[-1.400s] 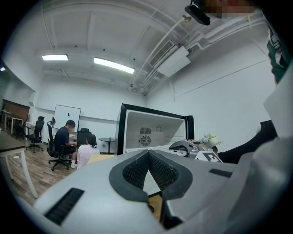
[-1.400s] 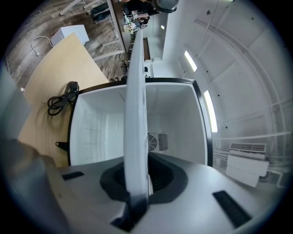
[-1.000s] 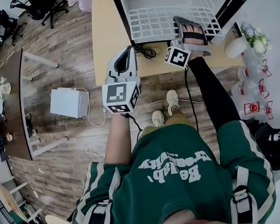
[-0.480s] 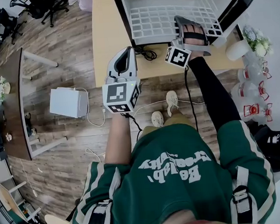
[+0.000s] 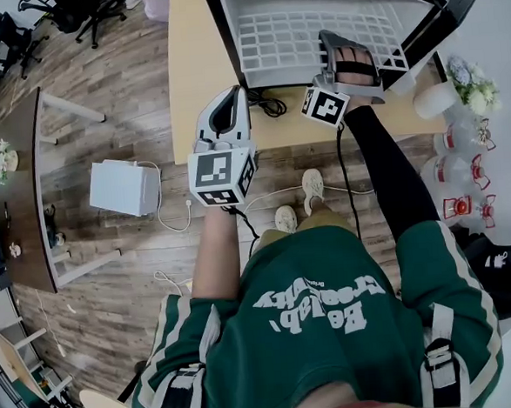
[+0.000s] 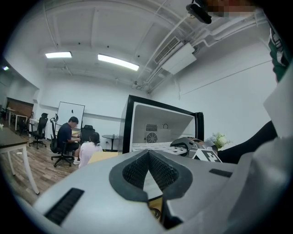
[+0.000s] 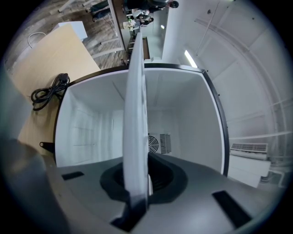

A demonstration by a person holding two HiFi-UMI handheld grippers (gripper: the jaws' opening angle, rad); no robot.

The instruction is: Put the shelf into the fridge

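Observation:
The white wire shelf (image 5: pixel 309 31) lies flat in the mouth of the small black fridge (image 5: pixel 227 44), partly inside its white cavity. My right gripper (image 5: pixel 340 38) is shut on the shelf's near right edge. In the right gripper view the shelf (image 7: pixel 136 105) shows edge-on, running from between the jaws toward the fridge's back wall and fan vent (image 7: pixel 159 143). My left gripper (image 5: pixel 230 96) hovers over the tan table's front edge, left of the fridge and apart from the shelf. The left gripper (image 6: pixel 149 151) is shut, its pads meeting at the tip with nothing between them.
The fridge door (image 5: pixel 441 13) stands open at the right. A black cable (image 5: pixel 270 98) lies coiled on the tan table (image 5: pixel 195 63) beside the fridge. A white box (image 5: pixel 126 187) sits on the floor at left. Bottles (image 5: pixel 462 132) and flowers (image 5: pixel 469 75) stand at right.
The head view has tilted slightly, showing more of the fridge. The right gripper keeps its hold on the shelf at the fridge mouth. The left gripper has stayed put.

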